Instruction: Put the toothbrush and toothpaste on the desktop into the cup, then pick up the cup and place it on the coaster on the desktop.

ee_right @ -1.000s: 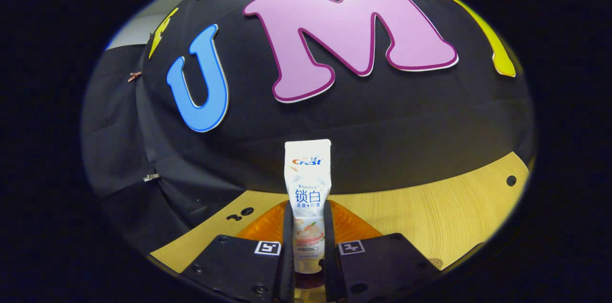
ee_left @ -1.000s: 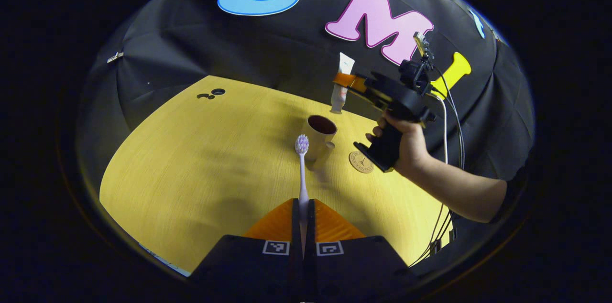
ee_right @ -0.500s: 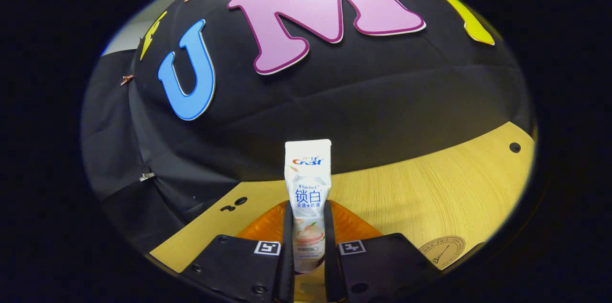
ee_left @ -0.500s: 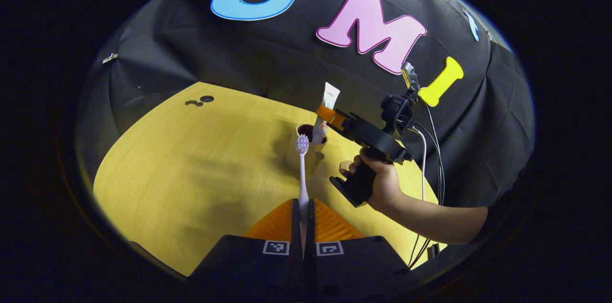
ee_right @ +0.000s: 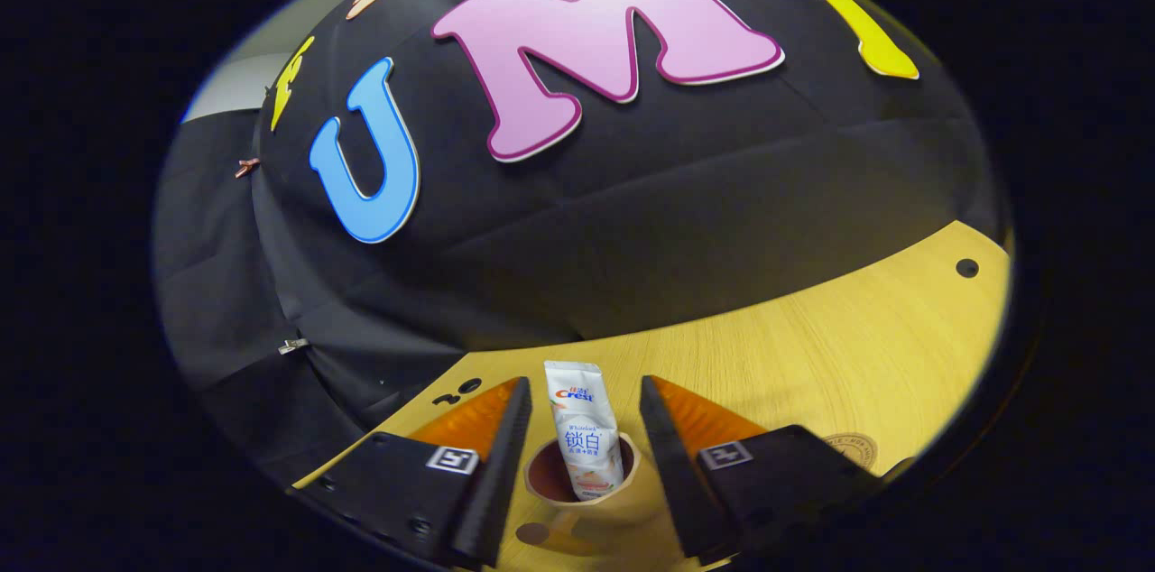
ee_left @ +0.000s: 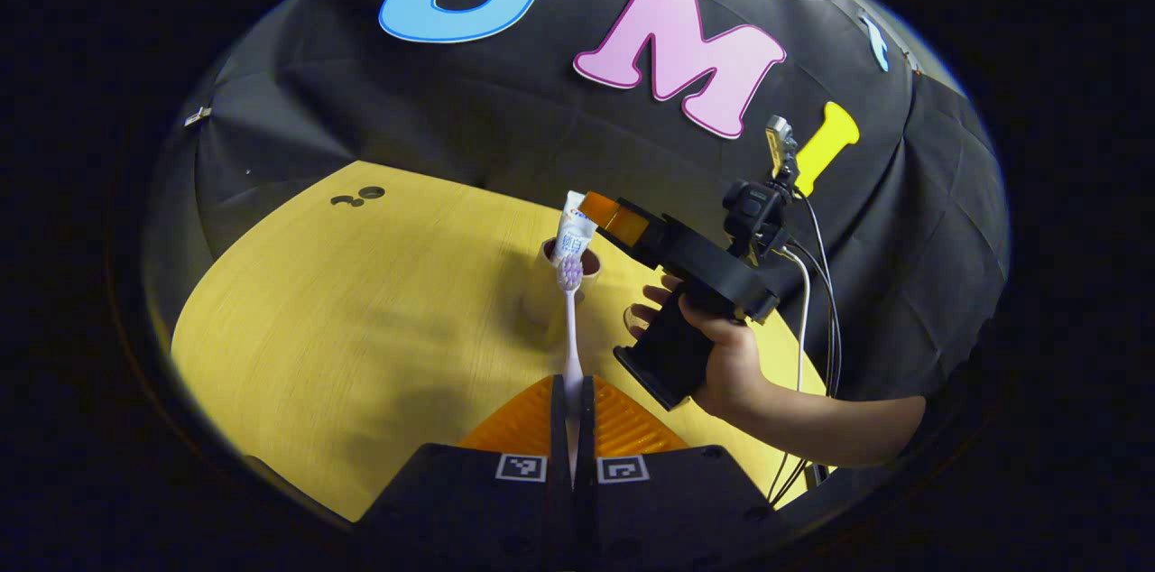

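Right gripper (ee_right: 585,455): we had the fingers spread wide, gripping nothing.
Paste (ee_right: 582,438): stood between them, in the cup (ee_right: 550,475).
Left gripper (ee_left: 571,428): we pinched the brush (ee_left: 570,319), head pointing ahead.
Handling: brush looked light, stiff, slippery; take it low on the handle.

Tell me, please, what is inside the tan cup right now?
The white toothpaste tube stands upright in the tan cup, its top above the rim. The tube's lower end and the cup's bottom are hidden by the cup's wall.
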The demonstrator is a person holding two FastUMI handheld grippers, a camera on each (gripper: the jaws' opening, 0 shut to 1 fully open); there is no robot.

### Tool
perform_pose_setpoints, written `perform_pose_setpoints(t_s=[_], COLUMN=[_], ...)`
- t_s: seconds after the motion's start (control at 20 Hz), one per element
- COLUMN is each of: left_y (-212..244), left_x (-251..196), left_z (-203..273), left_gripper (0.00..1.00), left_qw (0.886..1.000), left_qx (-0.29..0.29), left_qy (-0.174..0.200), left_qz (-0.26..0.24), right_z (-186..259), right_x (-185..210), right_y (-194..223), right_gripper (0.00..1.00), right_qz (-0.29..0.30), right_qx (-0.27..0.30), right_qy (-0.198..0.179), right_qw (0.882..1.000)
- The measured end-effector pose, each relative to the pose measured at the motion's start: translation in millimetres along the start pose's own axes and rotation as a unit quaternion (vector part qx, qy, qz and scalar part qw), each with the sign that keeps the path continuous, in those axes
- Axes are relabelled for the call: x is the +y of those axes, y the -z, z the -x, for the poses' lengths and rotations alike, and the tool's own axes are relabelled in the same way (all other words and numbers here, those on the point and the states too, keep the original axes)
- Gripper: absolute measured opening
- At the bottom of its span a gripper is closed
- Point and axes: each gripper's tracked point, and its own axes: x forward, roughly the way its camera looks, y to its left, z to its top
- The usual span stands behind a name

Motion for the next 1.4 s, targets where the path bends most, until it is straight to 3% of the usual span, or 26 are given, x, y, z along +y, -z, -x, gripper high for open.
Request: perform_pose_setpoints(t_s=[0.05,0.1,0.35,0.6,0.8,1.0,1.4], left_y=[-6,-14,-73,-142,-173,-186,-156], left_x=[-3,-5,-16,-25,-43,-49,-28], left_z=[-2,-4,-24,-56,-89,-129,-192], left_gripper=[0.06,0.06,0.06,0.06,0.06,0.06,0.06], left_qw=[1.0,1.0,0.997,0.988,0.978,0.969,0.963], left_qx=[-0.006,-0.014,-0.076,-0.145,-0.187,-0.217,-0.235], left_qy=[0.003,0.006,0.024,0.044,0.074,0.095,0.074], left_qz=[0.0,-0.003,-0.018,-0.04,-0.063,-0.076,-0.105], right_z=[8,17,67,104,123,141,166], right_x=[-2,-6,-41,-79,-92,-100,-130], right_y=[-9,-15,-32,-22,-9,-3,15], right_gripper=[0.91,0.96,0.98,0.98,0.98,0.98,0.98], right_qz=[0.003,0.008,0.04,0.041,0.056,0.079,0.075], right_qx=[-0.003,-0.008,-0.005,0.029,0.06,0.074,0.093], right_qy=[0.002,0.006,0.04,0.077,0.086,0.086,0.11], right_qw=[1.0,1.0,0.998,0.996,0.993,0.99,0.987])
